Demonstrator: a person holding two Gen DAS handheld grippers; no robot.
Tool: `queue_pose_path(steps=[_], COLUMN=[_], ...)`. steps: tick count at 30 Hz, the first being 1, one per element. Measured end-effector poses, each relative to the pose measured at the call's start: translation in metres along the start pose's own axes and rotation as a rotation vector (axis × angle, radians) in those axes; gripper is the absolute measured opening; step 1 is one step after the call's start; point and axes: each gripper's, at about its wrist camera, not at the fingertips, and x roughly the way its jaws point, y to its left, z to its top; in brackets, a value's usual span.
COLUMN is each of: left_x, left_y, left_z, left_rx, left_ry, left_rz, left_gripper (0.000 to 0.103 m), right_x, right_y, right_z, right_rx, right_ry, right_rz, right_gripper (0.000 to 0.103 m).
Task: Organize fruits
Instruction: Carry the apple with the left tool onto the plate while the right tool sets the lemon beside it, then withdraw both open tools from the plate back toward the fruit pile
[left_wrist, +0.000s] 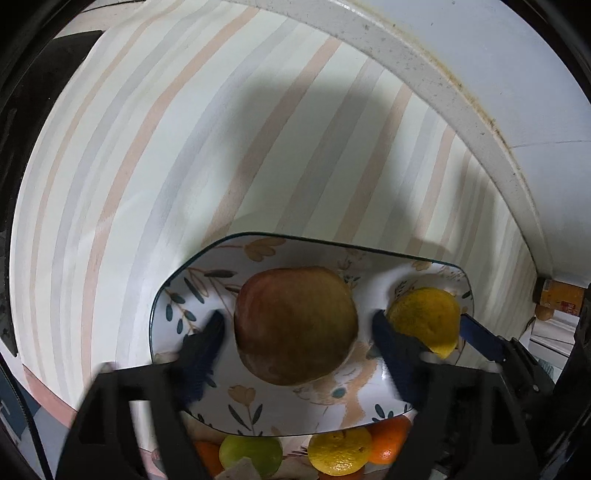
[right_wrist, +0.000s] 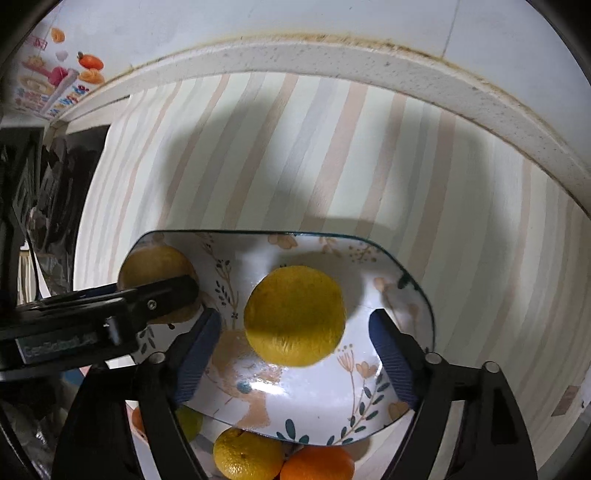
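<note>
Left tool (left_wrist: 299, 325) astride red-yellow apple (left_wrist: 295, 325)

The desk (left_wrist: 184, 147) has long stripes in cream, pale pink and grey-blue. The plate (left_wrist: 192, 295) is white with a dark teal rim, teal leaves and tan flowers. On it the apple (left_wrist: 295, 325) is red going to yellow-brown, and the lemon (right_wrist: 295, 315) is plain yellow. Near the plate, one lime (left_wrist: 251, 454) is yellow-green and one orange (right_wrist: 317, 465) is bright orange. Each hand-held gripper is black with dark blue ribbed pads (right_wrist: 391, 354). The wall edge (right_wrist: 369, 66) is white with brown stains.
</note>
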Motion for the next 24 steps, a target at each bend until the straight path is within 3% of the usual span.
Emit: queue_pose_path(steps=[3,7,12,18,24], left_x=[-0.011,-0.026,-0.048,-0.071,-0.092], left_y=[0.002,0.001,0.003,0.005,0.000], left_z=[-0.005,-0.016,-0.037,-0.077,-0.122], left_rx=[0.008,0.015,0.041,0.065,0.078], left_ry=[-0.029,-0.070,-0.150,-0.246,-0.326], left_rz=[0.005,0.019,0.105,0.176,0.194], left_gripper=[0.091,0.091,0.091,0.091,0.091], right_x=[-0.010,-0.022,-0.036,-0.053,-0.078], right_y=[-0.005,-0.009,-0.011,-0.008,-0.003], right_z=[-0.001,-0.011,-0.036,-0.072,-0.111], right_rx=[0.018,0.030,0.025,0.000,-0.027], right_ry=[-0.015,-0.025,-0.027,-0.058,-0.121], right_rz=[-0.007,-0.022,-0.071,-0.117,-0.140], right_gripper=[0.092,0.092,0.092,0.092,0.092])
